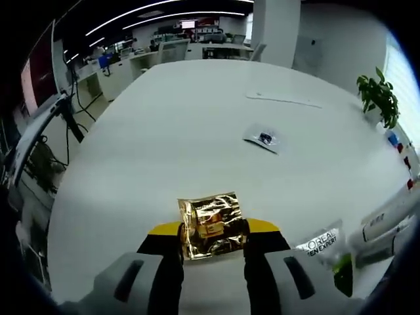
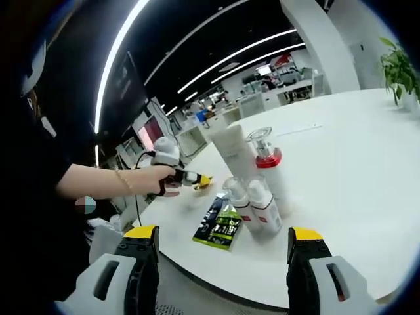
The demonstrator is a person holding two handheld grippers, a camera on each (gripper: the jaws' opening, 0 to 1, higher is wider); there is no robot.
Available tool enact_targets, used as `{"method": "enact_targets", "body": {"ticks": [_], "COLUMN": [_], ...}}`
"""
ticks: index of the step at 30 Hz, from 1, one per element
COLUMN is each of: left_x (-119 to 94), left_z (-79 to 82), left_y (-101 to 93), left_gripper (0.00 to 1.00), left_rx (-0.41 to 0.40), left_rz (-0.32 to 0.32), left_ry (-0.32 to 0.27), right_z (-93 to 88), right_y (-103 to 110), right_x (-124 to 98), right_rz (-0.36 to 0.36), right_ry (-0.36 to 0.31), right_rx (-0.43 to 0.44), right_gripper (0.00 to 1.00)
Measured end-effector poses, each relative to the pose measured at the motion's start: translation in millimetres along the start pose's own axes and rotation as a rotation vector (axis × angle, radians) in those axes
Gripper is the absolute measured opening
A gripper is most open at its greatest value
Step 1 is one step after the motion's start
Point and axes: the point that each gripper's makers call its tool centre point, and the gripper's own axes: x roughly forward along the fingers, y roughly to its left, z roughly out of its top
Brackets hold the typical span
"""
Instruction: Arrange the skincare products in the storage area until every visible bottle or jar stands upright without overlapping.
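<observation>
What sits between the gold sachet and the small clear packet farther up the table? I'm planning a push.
Nothing: in the left gripper view, only bare white table separates gold sachet and clear packet.

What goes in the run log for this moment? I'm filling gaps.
left claw: shut on gold sachet | right claw: open, nothing held | bottles: upright, clustered | green sachet: flat on table

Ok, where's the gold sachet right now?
In the left gripper view, the gold sachet sits between the left claw's jaws over the table, left of the L'Oreal sachet.
</observation>
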Motion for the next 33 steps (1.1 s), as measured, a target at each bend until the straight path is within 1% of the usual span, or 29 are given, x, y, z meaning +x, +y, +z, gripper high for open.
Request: {"method": "enact_targets", "body": {"ticks": [1,3,6,8,9,11,15,18,20,24,26,29,33], "left_x": [2,0,-8,-7,-13,-19,-26,-28,-25,-28,-24,-29,-26], "left_z": [2.1,-0.4,-12.8,-18.3,-24.4,-33.7,-44.2,-47.1,-49.3,-57.2,-57.7,-60.6,-62.1], "left_y": [-1.9,-5.5,-6.2,-6.4,-6.4,-9.7,-14.9,-16.0,-17.2,-21.8,-23.1,-25.6,-27.2], "left_gripper": [0.3,0.3,0.3,0.3,0.3,0.3,0.3,0.3,0.3,0.3,0.3,0.3,0.3], "left_rx": [0.001,0.011,0.019,0.022,0.02,0.026,0.032,0.038,0.05,0.057,0.059,0.058,0.071], "left_rz": [-0.002,-0.013,-0.017,-0.02,-0.024,-0.031,-0.04,-0.042,-0.044,-0.054,-0.057,-0.06,-0.069], "left_ry": [-0.001,-0.005,0.0,0.01,0.015,0.026,0.033,0.033,0.039,0.04,0.044,0.044,0.043], "right_z": [0.2,0.7,1.9,2.8,3.3,4.1,4.0,4.0,3.9,4.1,4.1,4.4,4.8], "right_y": [0,0,2,3,3,4,4,3,4,4,3,3,3], "right_x": [0,0,0,0,-1,-1,-2,-2,-2,-3,-3,-3,-3], "right_rz": [0.0,0.002,0.005,0.004,0.006,0.006,0.008,0.011,0.012,0.011,0.011,0.011,0.01], "right_ry": [-0.001,-0.004,-0.009,-0.014,-0.017,-0.022,-0.025,-0.028,-0.029,-0.031,-0.032,-0.035,-0.037], "right_rx": [-0.002,-0.004,-0.011,-0.012,-0.014,-0.018,-0.027,-0.032,-0.035,-0.043,-0.043,-0.046,-0.049], "right_gripper": [0.85,0.85,0.85,0.85,0.85,0.85,0.85,0.85,0.85,0.85,0.85,0.85,0.85]}}
